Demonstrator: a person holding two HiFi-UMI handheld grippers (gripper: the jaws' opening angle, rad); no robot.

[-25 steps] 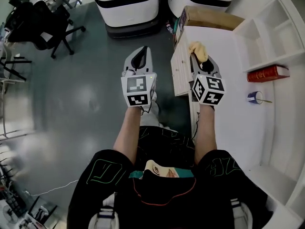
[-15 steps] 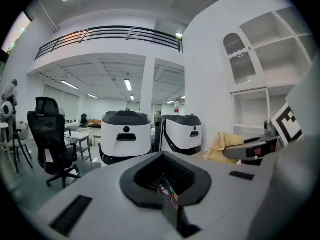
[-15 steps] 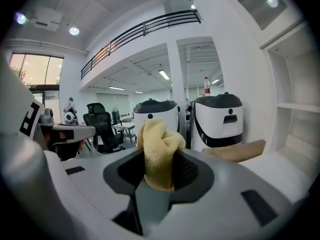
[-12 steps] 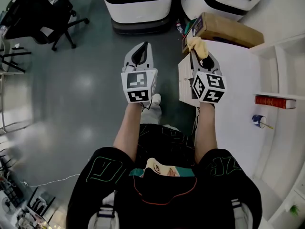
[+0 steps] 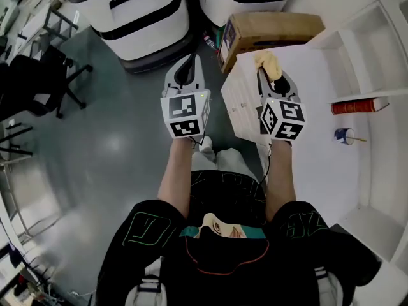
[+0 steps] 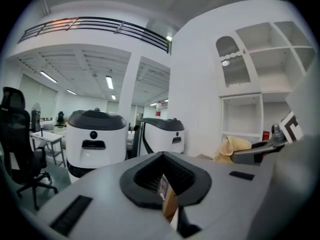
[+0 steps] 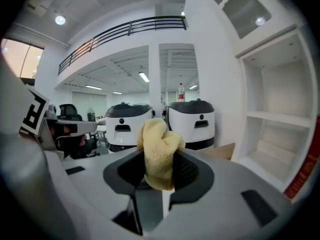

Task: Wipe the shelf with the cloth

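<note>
Yellow cloth point(image 5: 268, 64) pinched in R claw point(image 7: 160, 171) by shelf point(image 5: 306, 62) edge; L claw point(image 5: 190, 65) apparently closed over open floor point(image 5: 115, 126).

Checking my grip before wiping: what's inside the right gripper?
A yellow cloth is pinched in the right gripper, bunched above the jaws. How far it runs down between them is hidden.

No legible text, no., brand or sign found in any view. Marker cubes on left gripper point(image 5: 190, 67) & right gripper point(image 5: 270, 75): b/w square code patterns only, no chars. Red book point(image 5: 358, 106) spine: print too small, unread. Cardboard box point(image 5: 268, 25) side label: blurred, unread.
</note>
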